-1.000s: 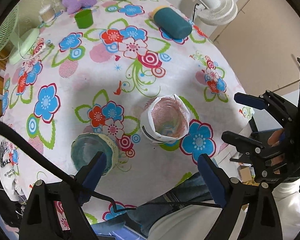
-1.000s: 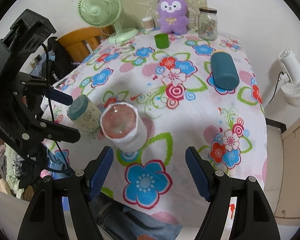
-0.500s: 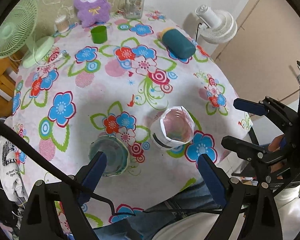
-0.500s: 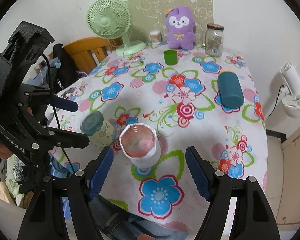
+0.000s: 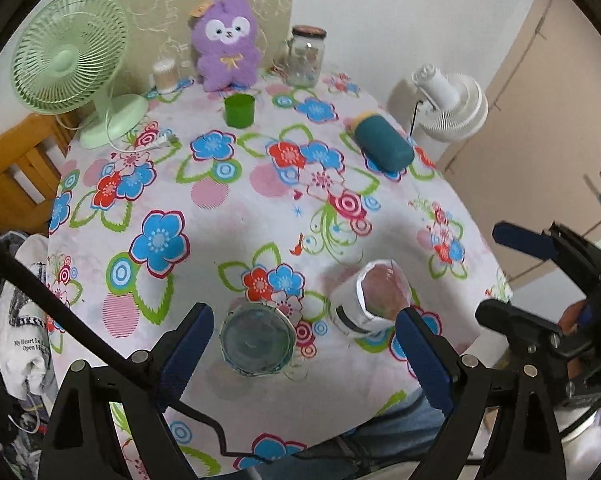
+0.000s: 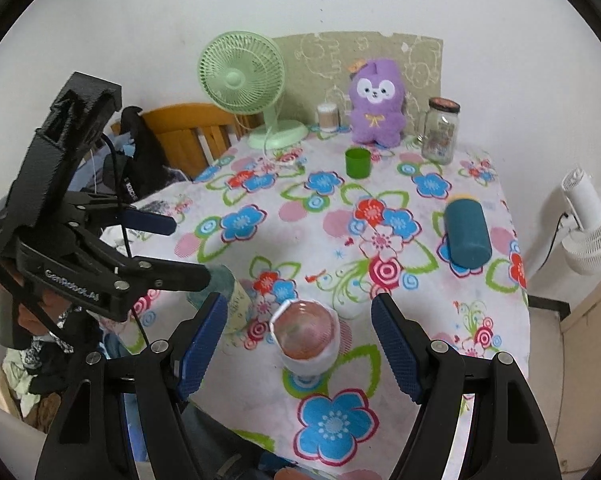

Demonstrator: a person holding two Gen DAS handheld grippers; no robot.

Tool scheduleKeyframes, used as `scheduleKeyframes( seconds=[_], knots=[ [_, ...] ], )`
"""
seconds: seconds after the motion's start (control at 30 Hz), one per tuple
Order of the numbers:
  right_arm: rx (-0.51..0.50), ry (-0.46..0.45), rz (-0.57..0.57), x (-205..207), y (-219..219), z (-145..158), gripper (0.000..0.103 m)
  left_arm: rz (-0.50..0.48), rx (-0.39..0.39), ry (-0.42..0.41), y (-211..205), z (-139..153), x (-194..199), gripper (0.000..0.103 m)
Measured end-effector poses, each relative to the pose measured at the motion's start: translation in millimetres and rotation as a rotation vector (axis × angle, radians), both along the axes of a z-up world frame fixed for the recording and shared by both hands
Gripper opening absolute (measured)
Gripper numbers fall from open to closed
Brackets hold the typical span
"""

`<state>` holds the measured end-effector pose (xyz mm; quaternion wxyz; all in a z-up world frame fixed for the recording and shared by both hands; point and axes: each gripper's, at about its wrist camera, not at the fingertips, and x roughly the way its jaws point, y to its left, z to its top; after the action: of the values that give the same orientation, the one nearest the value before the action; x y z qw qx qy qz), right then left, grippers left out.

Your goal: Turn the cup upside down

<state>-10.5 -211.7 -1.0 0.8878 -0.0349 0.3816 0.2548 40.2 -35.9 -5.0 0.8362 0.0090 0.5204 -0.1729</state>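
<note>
A white paper cup [image 5: 374,300] with a pinkish inside stands mouth up near the front edge of the flowered table [image 5: 236,220]. In the right wrist view the white paper cup [image 6: 306,334] sits just beyond and between the open jaws of my right gripper [image 6: 298,304], which touch nothing. My left gripper [image 5: 300,320] is open too. A teal-topped cup [image 5: 256,340] sits between its fingers, nearer the left one, and the white cup is by the right finger. Each gripper shows in the other's view, the right gripper [image 5: 500,276] and the left gripper [image 6: 172,248].
On the far side stand a green cup [image 5: 239,110], a purple plush toy [image 5: 225,54], a glass jar [image 5: 305,56] and a green fan [image 5: 70,52]. A teal bottle [image 5: 382,146] lies at the right. A white fan [image 5: 452,106] and a wooden chair [image 6: 188,132] flank the table.
Both grippers have drawn back and tilted up, so the two cups sit lower in view and the far side of the table shows. Both stay open.
</note>
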Motion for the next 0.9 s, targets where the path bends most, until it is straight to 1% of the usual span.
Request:
scheduleKeyframes(
  seconds=[0.07, 0.13, 0.27, 0.43, 0.5, 0.6, 0.73, 0.83, 0.87, 0.9],
  knots=[
    [0.006, -0.018, 0.001, -4, 2, 5, 0.077, 0.013, -0.014, -0.021, 3, 3, 0, 0.093],
    [0.017, -0.032, 0.002, -5, 3, 10, 0.077, 0.038, -0.020, -0.071, 9, 8, -2, 0.094],
    [0.038, -0.068, 0.006, -9, 9, 18, 0.077, 0.085, -0.031, -0.140, 19, 16, -5, 0.094],
    [0.067, -0.096, 0.030, -14, 17, 29, 0.077, 0.128, -0.062, -0.203, 27, 25, -10, 0.094],
    [0.066, -0.114, 0.033, -15, 21, 33, 0.077, 0.151, -0.070, -0.250, 31, 30, -15, 0.095],
    [0.063, -0.146, 0.031, -18, 25, 40, 0.077, 0.189, -0.058, -0.329, 33, 34, -22, 0.097],
    [0.075, -0.186, 0.018, -23, 29, 49, 0.077, 0.229, -0.090, -0.380, 38, 37, -28, 0.097],
    [0.063, -0.231, -0.005, -27, 31, 55, 0.077, 0.265, -0.106, -0.425, 43, 42, -33, 0.098],
    [0.053, -0.246, -0.008, -29, 32, 57, 0.078, 0.281, -0.104, -0.446, 45, 43, -36, 0.100],
    [0.041, -0.260, -0.012, -31, 34, 58, 0.082, 0.293, -0.102, -0.461, 45, 44, -38, 0.101]
  ],
)
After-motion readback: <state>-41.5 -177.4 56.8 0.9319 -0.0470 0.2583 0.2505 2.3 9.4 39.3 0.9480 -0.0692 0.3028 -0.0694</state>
